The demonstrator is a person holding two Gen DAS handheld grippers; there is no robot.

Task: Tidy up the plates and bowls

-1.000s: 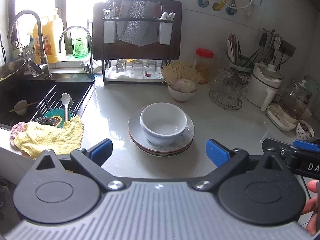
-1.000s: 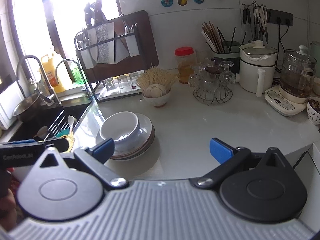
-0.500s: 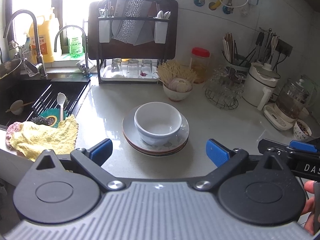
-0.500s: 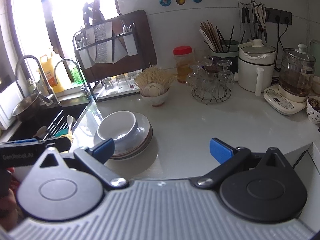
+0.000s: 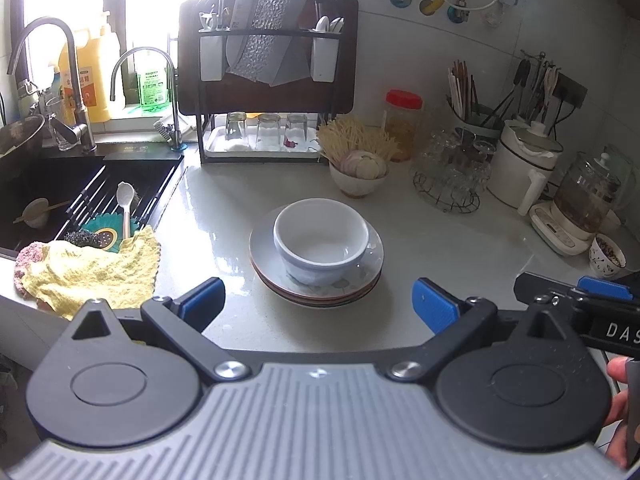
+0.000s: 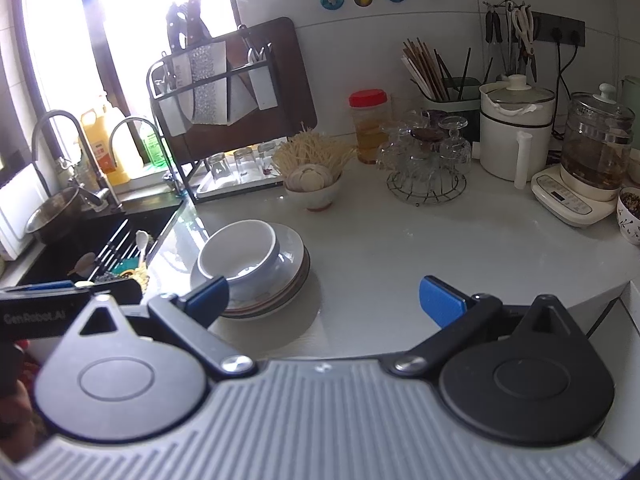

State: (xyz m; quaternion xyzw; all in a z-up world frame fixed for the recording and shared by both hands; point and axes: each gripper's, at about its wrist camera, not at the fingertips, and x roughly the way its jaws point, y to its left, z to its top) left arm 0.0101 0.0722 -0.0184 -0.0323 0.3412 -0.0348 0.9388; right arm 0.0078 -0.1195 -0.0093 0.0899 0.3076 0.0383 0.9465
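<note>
A pale, glossy kitchen bench [image 5: 224, 216] runs under a bright window, with white wall tiles behind it.

The left tool [image 5: 318, 306] hangs over the near edge of the bench, its blue-tipped fingers spread wide and holding nothing. Straight ahead of the gap between those fingers stands a white bowl [image 5: 321, 238], upright and empty, sitting on top of a short stack of plates [image 5: 316, 276]. The stack rests on the bench just beyond the tool, apart from both fingers.

The right tool [image 6: 325, 300] is also released, fingers wide apart, with bare bench between them. In its view the bowl [image 6: 239, 252] and plates [image 6: 276, 288] lie to the left, and the left finger overlaps the near rim of the stack in the picture; whether it touches cannot be told.

To the left of the stack a crumpled yellow cloth [image 5: 90, 272] lies at the bench edge, beside a dark sink [image 5: 44, 184] that holds a white spoon [image 5: 125, 204] on a wire rack. Farther back, a small bowl of garlic [image 5: 358, 176] stands behind the plates, and a dark rack [image 5: 266, 80] with knives and upturned glasses stands against the wall. To the far right are a red-lidded jar [image 5: 402, 124], a wire basket of glassware [image 5: 450, 176], a white pot [image 5: 524, 168] and a glass kettle [image 5: 588, 196].
</note>
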